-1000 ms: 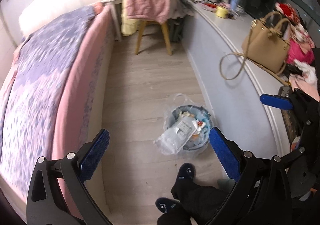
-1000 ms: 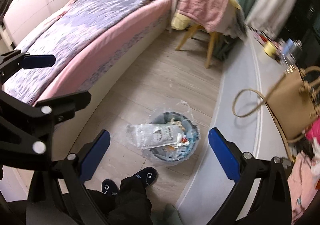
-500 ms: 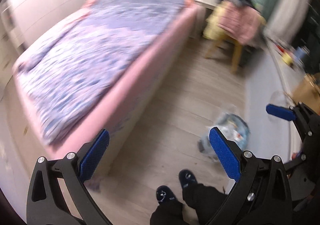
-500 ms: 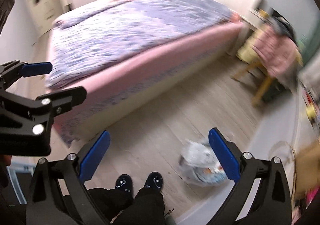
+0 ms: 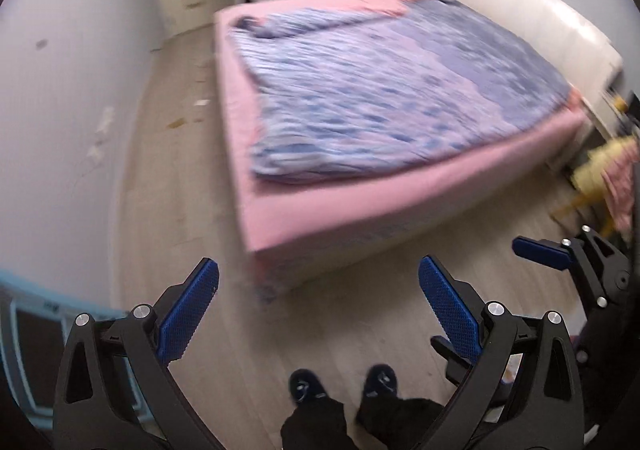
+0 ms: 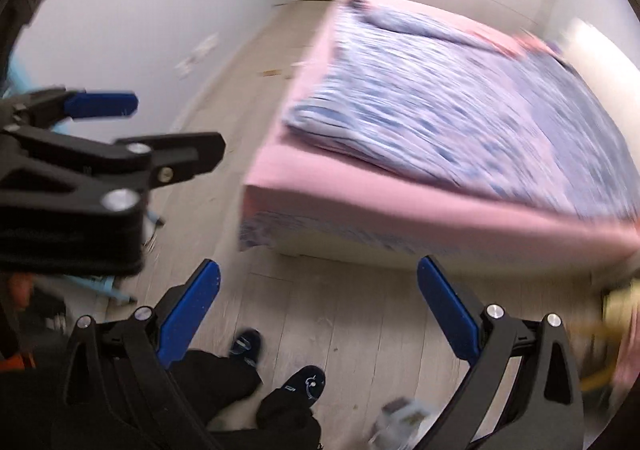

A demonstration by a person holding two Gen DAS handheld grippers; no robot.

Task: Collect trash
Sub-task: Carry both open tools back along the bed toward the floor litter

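Trash scraps (image 5: pixel 202 102) dot floor (image 5: pixel 168 185) beside bed (image 5: pixel 360 185); both tongs (image 5: pixel 318 310) (image 6: pixel 318 308) spread, empty.

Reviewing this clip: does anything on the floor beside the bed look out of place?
Yes. Small pale and brownish scraps lie scattered on the light wood floor between the white wall and the pink bed; blur hides what they are.

The right gripper (image 6: pixel 318 310) hangs above the wooden floor (image 6: pixel 360 314) with its blue pads (image 6: pixel 188 314) spread wide and nothing between them. Ahead stands a bed (image 6: pixel 400 205) with a pink sheet and a purple patterned blanket (image 6: pixel 460 117). The left gripper (image 6: pixel 132 125) shows at the left edge, also spread. Two dark slippers (image 6: pixel 304 382) stand on the floor below. The whole view is blurred.
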